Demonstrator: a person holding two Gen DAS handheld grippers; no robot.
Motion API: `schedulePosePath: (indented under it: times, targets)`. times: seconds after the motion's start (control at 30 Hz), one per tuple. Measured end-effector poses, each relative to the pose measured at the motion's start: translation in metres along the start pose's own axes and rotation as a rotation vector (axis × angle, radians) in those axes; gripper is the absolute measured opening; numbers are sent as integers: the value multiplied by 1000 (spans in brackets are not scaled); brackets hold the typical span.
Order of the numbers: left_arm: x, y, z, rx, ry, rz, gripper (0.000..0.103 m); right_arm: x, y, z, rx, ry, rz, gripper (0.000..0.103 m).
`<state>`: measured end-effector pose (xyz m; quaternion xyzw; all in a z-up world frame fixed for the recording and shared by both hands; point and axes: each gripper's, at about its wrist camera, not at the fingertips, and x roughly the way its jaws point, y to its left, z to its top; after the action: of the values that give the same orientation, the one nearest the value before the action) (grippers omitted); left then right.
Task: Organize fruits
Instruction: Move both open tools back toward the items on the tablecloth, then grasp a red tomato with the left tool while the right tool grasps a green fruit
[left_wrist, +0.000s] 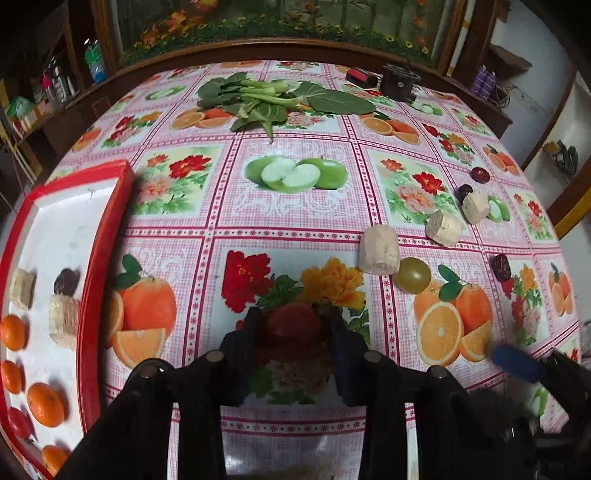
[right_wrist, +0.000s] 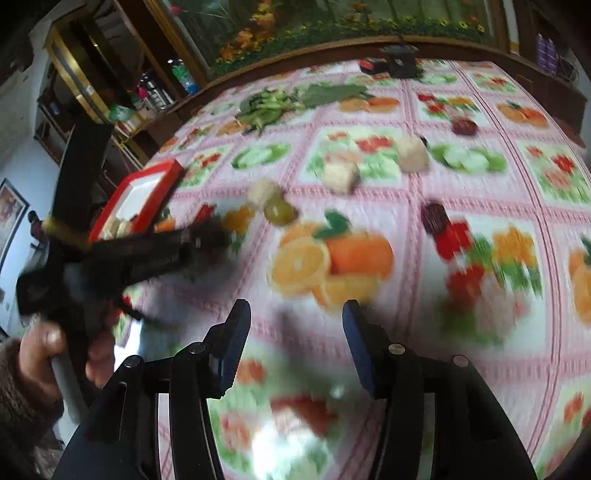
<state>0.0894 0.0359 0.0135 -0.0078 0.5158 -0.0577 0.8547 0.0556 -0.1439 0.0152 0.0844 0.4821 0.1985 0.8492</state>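
Red and rough-skinned, the small round fruit (left_wrist: 293, 328) sits between the fingers of the left gripper (left_wrist: 295, 320), low in the left wrist view, over the printed tablecloth (left_wrist: 295, 221). Both pads appear pressed against its sides, so treat it as pinched.

Handling, as a judgement: the fruit looks light and soft under a bumpy skin.
- Hold it across its widest part, as the pads sit now.
- Squeeze no harder than needed; a tight pinch could bruise or split it.
- Expect it to roll if set down carelessly, since it is round.

The right gripper (right_wrist: 295, 317) stands spread with nothing between its fingers. Its view is blurred, so small detail there cannot be read.

The red-rimmed tray (left_wrist: 107, 236) lies well to the left and already holds oranges (left_wrist: 45, 404) and other pieces. A green fruit (left_wrist: 413, 275) rests on the cloth to the right, touching a beige cylinder (left_wrist: 379, 250).

Writing: no brand, label or legible text shows in either view. The cloth carries only fruit and flower prints.
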Motion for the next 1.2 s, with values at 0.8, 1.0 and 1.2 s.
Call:
schedulePosePath:
  times: [0.8, 1.0, 1.2]
  targets:
    - [-22, 35, -36, -106, 42, -72, 37, 53, 32, 40, -339, -22, -141, 22]
    - [-29, 32, -43, -97, 48, -112, 37, 28, 25, 24, -253, -21, -102, 23]
    - [-37, 24, -56, -55, 44, -127, 37, 10, 30, -5, -195, 1, -64, 23]
